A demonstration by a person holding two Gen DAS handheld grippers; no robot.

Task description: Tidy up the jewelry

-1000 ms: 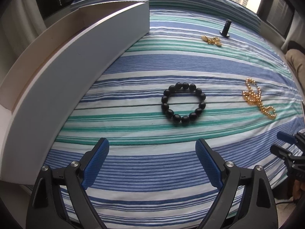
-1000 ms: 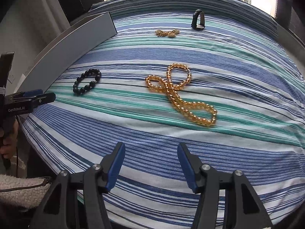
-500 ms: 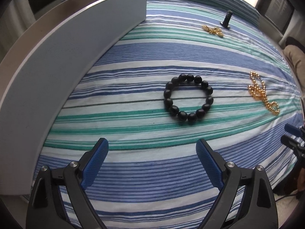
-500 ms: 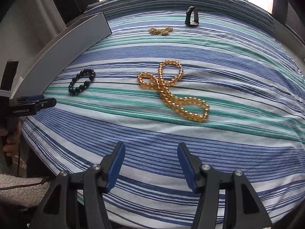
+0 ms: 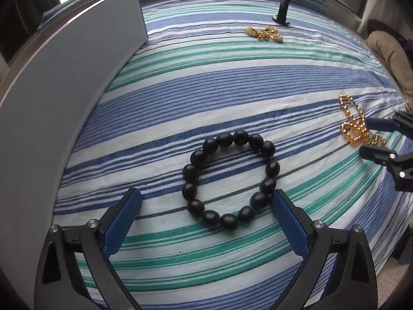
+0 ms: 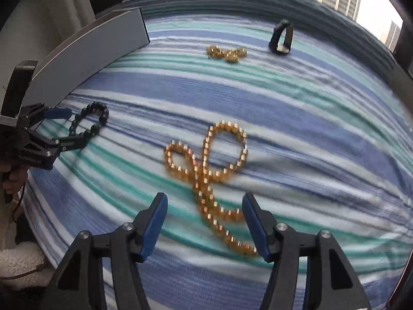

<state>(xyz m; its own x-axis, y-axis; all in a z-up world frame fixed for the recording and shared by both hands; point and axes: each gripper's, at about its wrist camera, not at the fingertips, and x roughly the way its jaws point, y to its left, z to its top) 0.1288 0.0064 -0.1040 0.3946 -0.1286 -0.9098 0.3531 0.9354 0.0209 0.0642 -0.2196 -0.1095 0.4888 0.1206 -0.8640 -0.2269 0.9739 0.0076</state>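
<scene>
Both grippers have closed in since a second ago. The left gripper, jaws spread, straddles the black bead bracelet at lower centre; the right gripper, jaws spread, straddles the amber bead necklace, running lower right to centre.

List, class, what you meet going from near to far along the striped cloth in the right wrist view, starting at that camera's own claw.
right claw → gold bead necklace → small gold chain piece → black band
</scene>
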